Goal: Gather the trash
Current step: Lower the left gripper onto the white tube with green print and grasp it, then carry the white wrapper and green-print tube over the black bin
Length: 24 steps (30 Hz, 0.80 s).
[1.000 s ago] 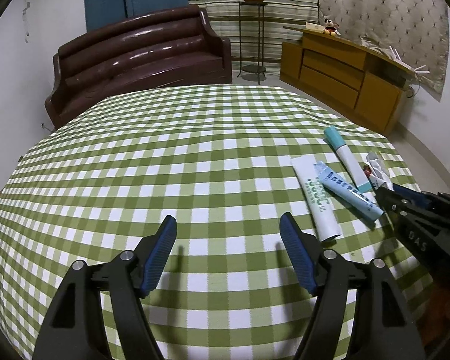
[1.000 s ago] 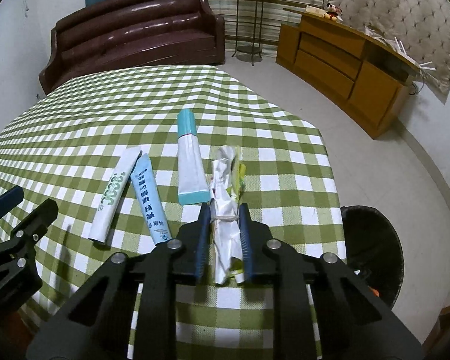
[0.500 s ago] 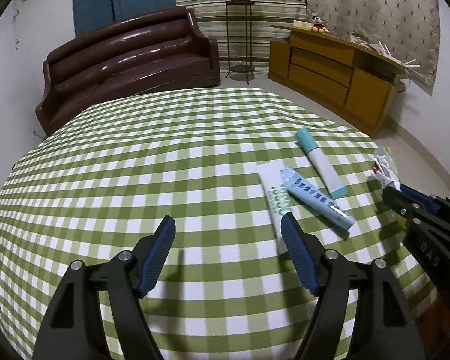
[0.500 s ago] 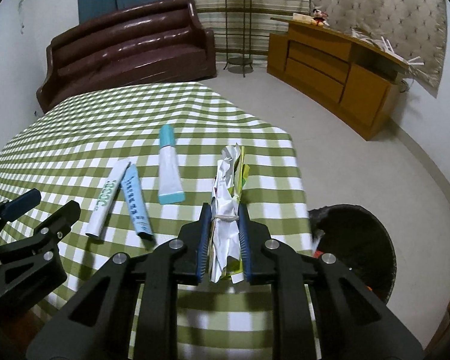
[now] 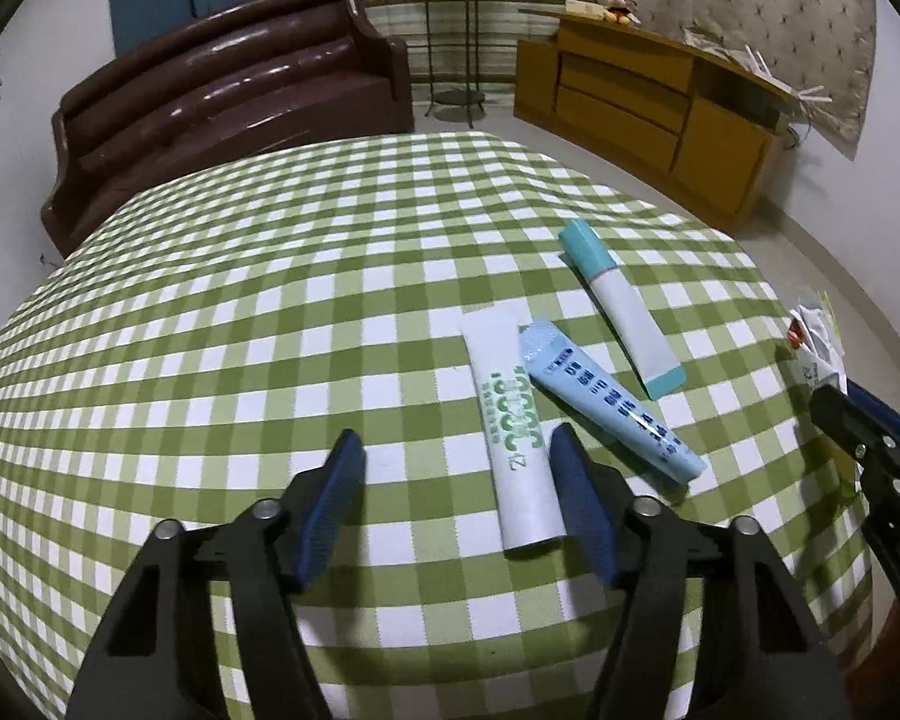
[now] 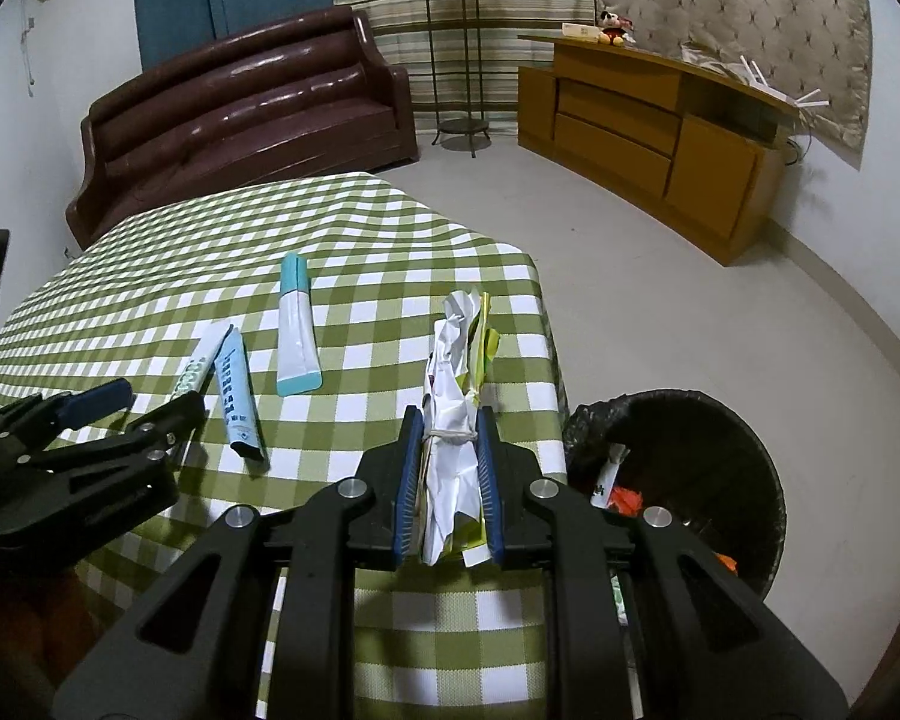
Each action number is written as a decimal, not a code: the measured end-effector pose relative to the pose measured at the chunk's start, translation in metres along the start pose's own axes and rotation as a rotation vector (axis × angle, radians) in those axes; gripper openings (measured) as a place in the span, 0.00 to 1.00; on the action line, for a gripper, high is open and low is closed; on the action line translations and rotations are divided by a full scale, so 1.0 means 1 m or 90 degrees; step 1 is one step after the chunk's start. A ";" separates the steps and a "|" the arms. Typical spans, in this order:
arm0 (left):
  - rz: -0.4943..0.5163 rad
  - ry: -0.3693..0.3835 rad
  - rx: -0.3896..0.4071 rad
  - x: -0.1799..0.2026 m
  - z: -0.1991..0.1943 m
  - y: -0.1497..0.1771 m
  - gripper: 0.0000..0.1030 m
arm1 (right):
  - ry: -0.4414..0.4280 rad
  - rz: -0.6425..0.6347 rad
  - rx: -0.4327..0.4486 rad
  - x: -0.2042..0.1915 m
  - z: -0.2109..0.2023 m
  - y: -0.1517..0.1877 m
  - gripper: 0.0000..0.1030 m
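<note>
My right gripper (image 6: 448, 429) is shut on a bundle of crumpled paper wrappers (image 6: 456, 378) and holds it above the table's right edge; the bundle also shows in the left wrist view (image 5: 817, 339). A black bin (image 6: 684, 468) with trash inside stands on the floor just right of it. Three tubes lie on the checked tablecloth: a white one with green print (image 5: 513, 426), a light blue one (image 5: 606, 405) and a teal-capped one (image 5: 621, 309). My left gripper (image 5: 456, 468) is open, hovering just left of the white tube.
The table (image 5: 240, 330) has a green-and-white checked cloth. Beyond it are a brown sofa (image 5: 228, 96), a plant stand (image 5: 453, 36) and a wooden cabinet (image 5: 648, 108). Bare floor (image 6: 660, 276) lies right of the table.
My right gripper has lifted the wrapper bundle and carried it right, toward the bin. My left gripper has moved right, closer to the tubes, still open.
</note>
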<state>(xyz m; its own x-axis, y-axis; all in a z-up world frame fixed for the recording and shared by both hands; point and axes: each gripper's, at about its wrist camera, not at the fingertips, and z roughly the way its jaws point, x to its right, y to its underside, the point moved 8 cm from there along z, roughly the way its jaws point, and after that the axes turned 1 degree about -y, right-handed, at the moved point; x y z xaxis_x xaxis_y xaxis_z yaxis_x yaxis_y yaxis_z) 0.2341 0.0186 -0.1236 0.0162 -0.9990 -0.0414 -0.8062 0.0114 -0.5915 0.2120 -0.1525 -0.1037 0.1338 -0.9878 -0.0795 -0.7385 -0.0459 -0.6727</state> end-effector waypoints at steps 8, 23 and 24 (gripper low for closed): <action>0.043 0.015 0.018 0.023 -0.002 0.001 0.28 | 0.000 0.001 0.002 -0.002 0.001 -0.001 0.18; 0.035 0.027 0.029 0.021 -0.007 0.012 0.16 | 0.004 0.004 0.010 -0.002 -0.006 0.000 0.18; 0.034 0.027 0.030 0.020 -0.008 0.014 0.16 | 0.004 0.005 0.011 -0.002 -0.007 0.000 0.18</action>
<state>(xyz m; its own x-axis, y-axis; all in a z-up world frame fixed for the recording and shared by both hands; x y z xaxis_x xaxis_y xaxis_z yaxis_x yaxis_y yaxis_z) 0.2188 -0.0020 -0.1260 -0.0518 -0.9979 -0.0397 -0.7768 0.0652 -0.6264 0.2072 -0.1520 -0.0984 0.1238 -0.9891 -0.0794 -0.7279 -0.0362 -0.6847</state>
